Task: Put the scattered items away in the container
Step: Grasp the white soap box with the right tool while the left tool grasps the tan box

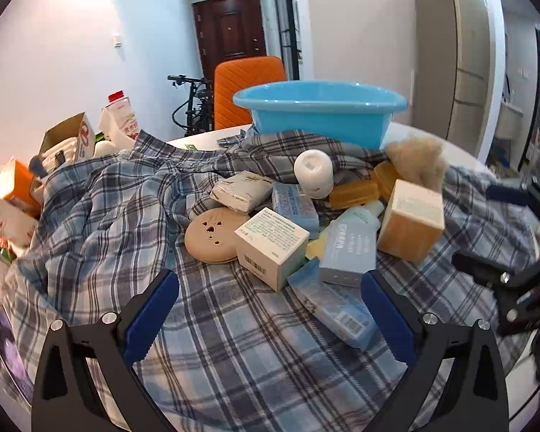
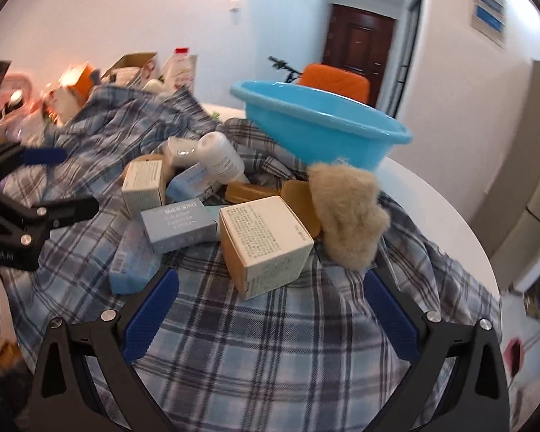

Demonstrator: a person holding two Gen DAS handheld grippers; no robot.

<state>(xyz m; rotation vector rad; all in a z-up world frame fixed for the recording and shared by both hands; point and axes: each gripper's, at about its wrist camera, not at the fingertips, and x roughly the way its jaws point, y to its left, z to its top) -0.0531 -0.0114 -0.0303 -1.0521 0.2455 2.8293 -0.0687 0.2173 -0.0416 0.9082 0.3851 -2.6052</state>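
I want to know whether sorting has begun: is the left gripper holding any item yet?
No: in the left wrist view the left gripper has its fingers spread wide over the plaid cloth, nothing between them.

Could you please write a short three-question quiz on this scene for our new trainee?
1. True or false: the blue basin sits beyond the pile of items.
2. Which lies nearest the right claw? A) white bottle B) orange-sided box C) milk carton
3. Fill in: the items lie on a ____ cloth.

Key: 1 true; 2 B; 3 plaid. Both the left claw and the right are open and empty.
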